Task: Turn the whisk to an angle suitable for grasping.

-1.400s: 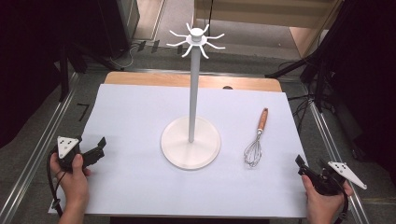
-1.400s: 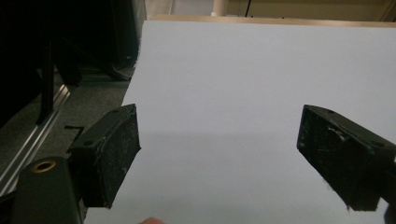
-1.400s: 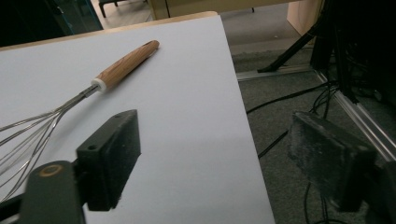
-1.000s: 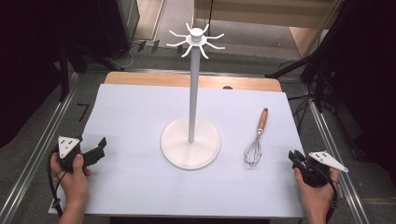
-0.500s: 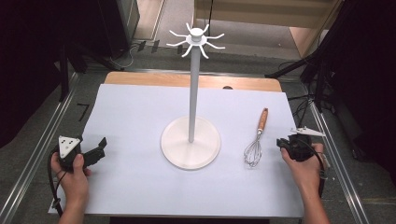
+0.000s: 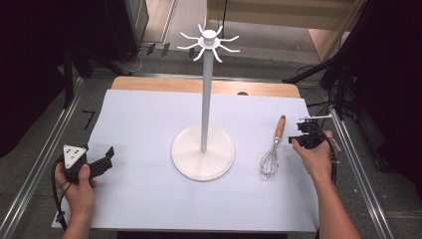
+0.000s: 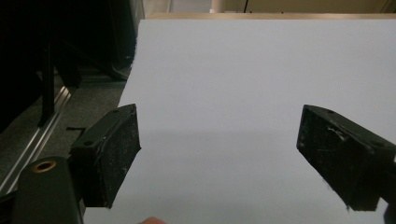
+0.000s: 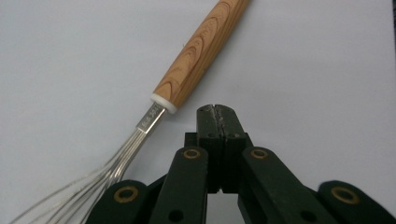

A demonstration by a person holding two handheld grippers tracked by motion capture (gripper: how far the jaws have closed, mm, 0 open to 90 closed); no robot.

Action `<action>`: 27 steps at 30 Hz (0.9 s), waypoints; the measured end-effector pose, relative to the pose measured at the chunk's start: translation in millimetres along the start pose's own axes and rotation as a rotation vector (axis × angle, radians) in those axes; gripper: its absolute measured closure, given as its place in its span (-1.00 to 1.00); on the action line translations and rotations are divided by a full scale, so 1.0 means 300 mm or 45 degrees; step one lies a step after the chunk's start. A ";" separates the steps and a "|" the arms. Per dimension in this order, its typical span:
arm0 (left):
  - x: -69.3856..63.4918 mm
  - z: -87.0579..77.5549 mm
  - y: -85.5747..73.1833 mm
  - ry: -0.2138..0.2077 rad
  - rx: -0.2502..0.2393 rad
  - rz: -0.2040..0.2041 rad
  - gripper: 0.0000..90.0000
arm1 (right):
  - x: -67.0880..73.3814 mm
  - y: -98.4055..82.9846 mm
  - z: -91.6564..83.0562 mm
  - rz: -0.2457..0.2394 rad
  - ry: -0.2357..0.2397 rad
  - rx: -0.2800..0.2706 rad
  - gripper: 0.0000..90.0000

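Nearest, at the table's [image 6: 149, 199] left front, the left gripper [image 6: 107, 158] rests in the person's left hand, its fingers [image 7: 112, 149] spread wide with nothing between them. Farther on at the right, the right gripper [image 6: 294, 140] has just been closing – its fingers [image 8: 217, 122] now meet, empty – just beside the whisk [image 6: 273, 147], whose wooden handle points away. Centre, a white hook stand [image 6: 204, 149] rises.

A whisk [image 6: 272, 149] with a wooden handle is lying on the white tabletop [image 6: 149, 124], just right of a tall white stand [image 6: 204, 149]. The right gripper [image 6: 301, 135] is hovering close beside the whisk's handle. The left gripper [image 6: 94, 162] is resting near the tabletop's left edge.
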State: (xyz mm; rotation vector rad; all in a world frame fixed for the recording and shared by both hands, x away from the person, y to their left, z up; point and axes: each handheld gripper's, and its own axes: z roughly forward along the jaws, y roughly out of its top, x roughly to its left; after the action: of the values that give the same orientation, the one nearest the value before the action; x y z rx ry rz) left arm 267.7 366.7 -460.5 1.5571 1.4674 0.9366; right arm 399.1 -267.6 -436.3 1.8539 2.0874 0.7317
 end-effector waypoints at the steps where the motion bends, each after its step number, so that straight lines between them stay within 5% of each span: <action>1: -0.001 0.000 0.000 0.002 0.002 0.002 -0.68 | 0.001 0.011 0.007 0.013 0.000 0.008 1.00; 9: -0.003 0.003 0.000 0.005 0.006 0.013 -0.68 | -0.006 0.087 0.073 0.057 -0.061 0.154 1.00; 27: -0.007 0.003 0.001 0.006 0.010 0.029 -0.68 | -0.049 0.189 0.174 0.213 -0.099 0.248 1.00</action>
State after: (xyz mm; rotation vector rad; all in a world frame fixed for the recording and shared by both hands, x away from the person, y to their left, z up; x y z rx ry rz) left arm 268.6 364.4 -460.8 1.5814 1.4609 0.9491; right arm 475.7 -268.1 -452.5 2.1450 2.0361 0.4975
